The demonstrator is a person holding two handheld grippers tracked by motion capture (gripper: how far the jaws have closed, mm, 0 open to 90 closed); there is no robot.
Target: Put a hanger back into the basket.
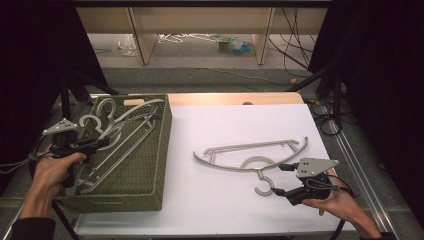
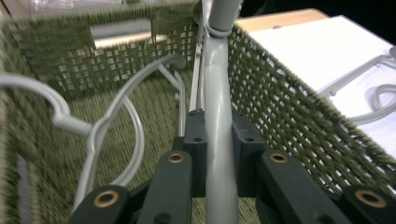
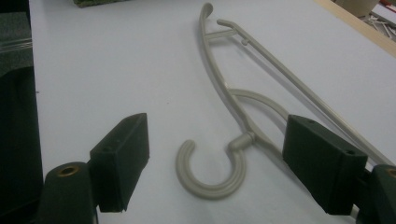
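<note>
Now, grey plastic clothes hanger (image 2: pixel 218 116) clamped between the pads of the left gripper (image 1: pixel 97 145), down inside the olive-green woven basket (image 1: pixel 161 150), long bar running straight ahead of the jaws toward the far wall. Pale, smooth, round in section, lying among other grey hangers (image 1: pixel 120 127) piled there. Over on the white table sheet (image 1: pixel 210 200), a second grey hanger (image 1: pixel 250 157) lying flat, hook (image 3: pixel 212 170) pointing at the right gripper (image 3: pixel 217 163), jaws spread wide to either side of the hook, touching nothing. Right hand (image 1: pixel 337 205) nearer that one.
</note>
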